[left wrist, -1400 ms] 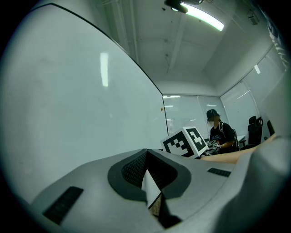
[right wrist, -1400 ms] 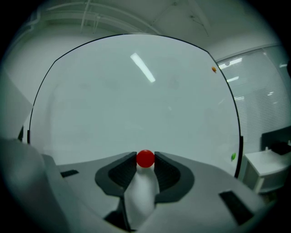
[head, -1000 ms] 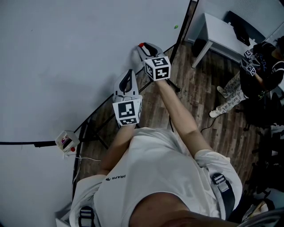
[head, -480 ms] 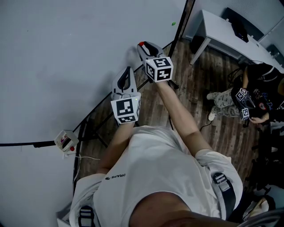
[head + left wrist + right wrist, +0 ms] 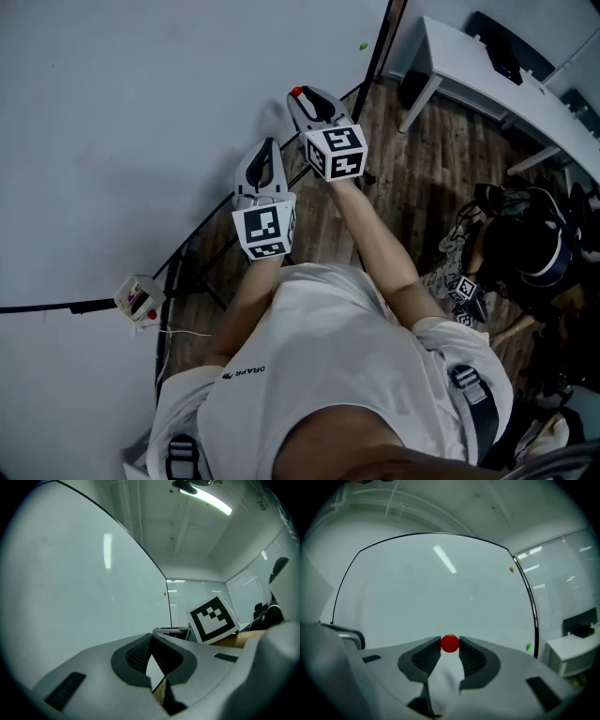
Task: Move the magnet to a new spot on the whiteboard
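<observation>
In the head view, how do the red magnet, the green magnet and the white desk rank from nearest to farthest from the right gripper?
1. Red magnet: between the right gripper jaws.
2. Green magnet: on the whiteboard, up and right, near its edge.
3. White desk: beyond the whiteboard's edge, far right.

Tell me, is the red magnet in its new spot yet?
Not yet. Done: the right gripper has pinched the red magnet. In hand: it holds the magnet in front of the whiteboard. To do: press it onto a new spot and let go. The left gripper is shut and empty.
</observation>
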